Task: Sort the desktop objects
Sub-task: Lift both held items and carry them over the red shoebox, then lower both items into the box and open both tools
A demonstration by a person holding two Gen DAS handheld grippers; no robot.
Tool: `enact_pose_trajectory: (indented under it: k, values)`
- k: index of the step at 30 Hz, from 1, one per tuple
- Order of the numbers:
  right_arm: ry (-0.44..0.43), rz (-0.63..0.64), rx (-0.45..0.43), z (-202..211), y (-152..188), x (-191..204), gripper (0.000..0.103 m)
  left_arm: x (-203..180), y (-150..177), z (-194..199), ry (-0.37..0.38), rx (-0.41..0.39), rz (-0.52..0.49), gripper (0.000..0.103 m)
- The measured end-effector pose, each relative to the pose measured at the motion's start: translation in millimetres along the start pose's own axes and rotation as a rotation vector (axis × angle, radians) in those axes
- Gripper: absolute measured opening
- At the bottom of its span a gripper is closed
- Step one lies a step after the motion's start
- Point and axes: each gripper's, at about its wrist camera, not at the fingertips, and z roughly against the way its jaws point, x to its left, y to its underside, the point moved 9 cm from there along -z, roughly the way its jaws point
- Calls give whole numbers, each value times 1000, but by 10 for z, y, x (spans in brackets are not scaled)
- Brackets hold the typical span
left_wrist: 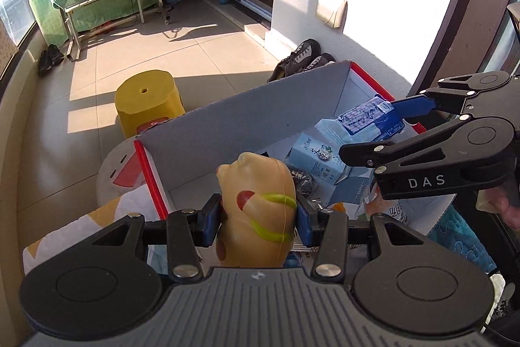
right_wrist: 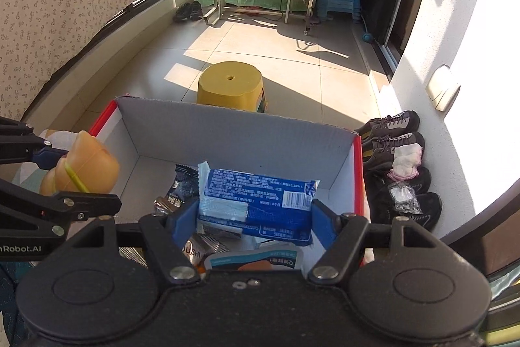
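My left gripper (left_wrist: pixel 258 218) is shut on a tan squishy toy (left_wrist: pixel 256 210) with a red spot and yellow-green bands; it hangs at the near left edge of an open cardboard box (left_wrist: pixel 201 135). The same toy (right_wrist: pixel 86 165) shows at the left of the right wrist view, by the box's left wall. My right gripper (right_wrist: pixel 255 217) is shut on a blue and white snack packet (right_wrist: pixel 260 200), held over the inside of the box (right_wrist: pixel 240 132). In the left wrist view that packet (left_wrist: pixel 367 119) sits at the tip of the right gripper (left_wrist: pixel 390 113), above the box's right side.
Inside the box lie a pale blue carton (left_wrist: pixel 317 161), dark wrappers (right_wrist: pixel 182 184) and other packets. A yellow plastic stool (right_wrist: pixel 232 85) stands on the tiled floor beyond the box. Shoes (right_wrist: pixel 390 132) line the wall on the right. A patterned cloth (left_wrist: pixel 81 226) lies under the box.
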Motion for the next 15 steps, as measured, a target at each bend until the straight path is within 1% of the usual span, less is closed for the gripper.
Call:
enact_pose_trajectory:
  k: [3,6,10,15]
  values:
    - [2,11,16,-84,35,17,72,-52,64,-84,6,19,-23,45]
    - [13,48,28,-158,57,63,72,-101,149,-173,20,48,-52,46]
    - [24,85,29,-209,58,109,72,-112,233,-251,17,76,-66,46]
    - [4,84,25,-220,25,132,75,-95,263,-270,18,86,-60,46]
